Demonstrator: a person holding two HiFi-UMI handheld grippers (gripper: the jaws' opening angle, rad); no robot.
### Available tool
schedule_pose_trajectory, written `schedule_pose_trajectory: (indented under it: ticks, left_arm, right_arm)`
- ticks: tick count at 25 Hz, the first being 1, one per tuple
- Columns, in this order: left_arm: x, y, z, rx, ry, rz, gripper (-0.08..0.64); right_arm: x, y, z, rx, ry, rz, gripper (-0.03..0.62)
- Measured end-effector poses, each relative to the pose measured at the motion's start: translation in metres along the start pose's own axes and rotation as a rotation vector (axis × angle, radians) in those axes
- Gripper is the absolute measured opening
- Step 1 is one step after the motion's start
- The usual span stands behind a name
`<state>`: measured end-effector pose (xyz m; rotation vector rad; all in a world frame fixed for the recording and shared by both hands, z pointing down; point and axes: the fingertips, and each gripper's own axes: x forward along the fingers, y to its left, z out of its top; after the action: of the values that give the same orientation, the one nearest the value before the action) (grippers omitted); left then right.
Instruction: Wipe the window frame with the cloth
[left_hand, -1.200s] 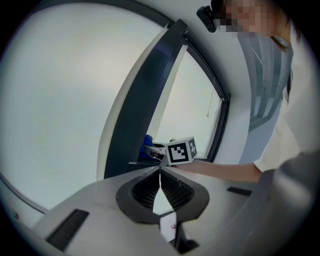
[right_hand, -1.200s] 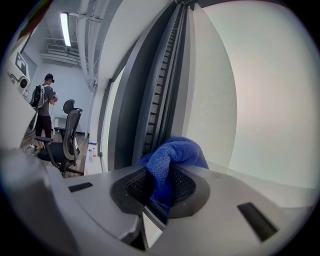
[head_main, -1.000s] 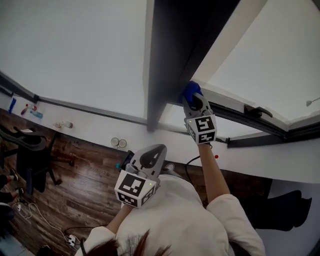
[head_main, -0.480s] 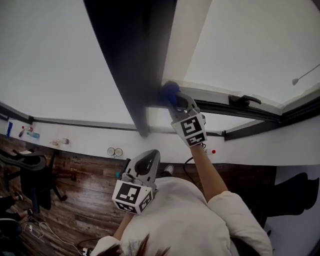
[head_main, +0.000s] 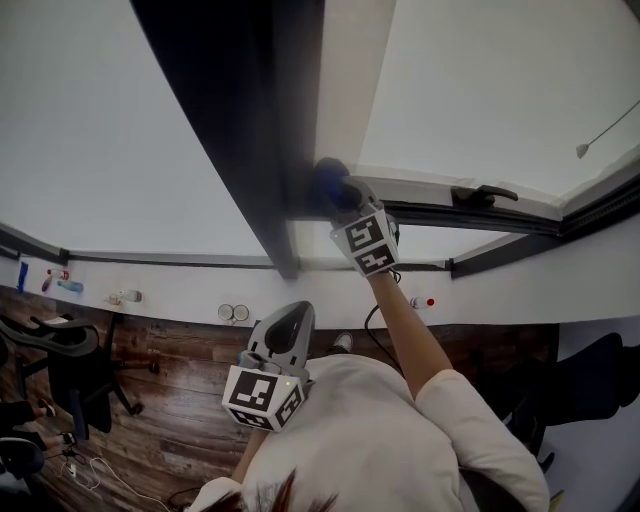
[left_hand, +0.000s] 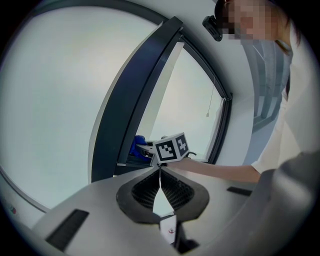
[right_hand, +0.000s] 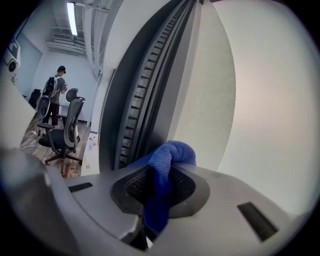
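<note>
Wiping looks to be under way: the right tool (head_main: 345, 198) is clamped on the blue cloth (head_main: 322, 183), jaws closed on a fold with one end bunched out in front. That bunch is pressed against the dark window frame (head_main: 275, 140), where the upright post meets the lower rail. The left tool (head_main: 288, 318) hangs idle near the person's chest, jaws together and nothing between them. The next move probably calls for sliding the bunch along the frame under steady pressure, without letting the hard jaw tips scrape it. The cloth is a soft, nubbly knit that folds easily. The frame is smooth, matt and straight-edged, with a ribbed track running up it in the right gripper view; those ridges may need the cloth pushed into them. Pale, featureless panes lie on either side, and a dark window handle (head_main: 483, 193) sits further along the rail.
</note>
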<state>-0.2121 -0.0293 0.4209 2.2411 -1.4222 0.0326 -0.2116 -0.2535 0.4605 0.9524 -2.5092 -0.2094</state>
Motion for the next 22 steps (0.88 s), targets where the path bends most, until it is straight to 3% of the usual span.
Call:
schedule_pose_trajectory:
  ticks: [22]
  left_arm:
    - [0.023, -0.009, -0.005, 0.008, 0.056, -0.103, 0.011]
  right_arm:
    - [-0.003, -0.008, -0.004, -0.008, -0.003, -0.054, 0.049]
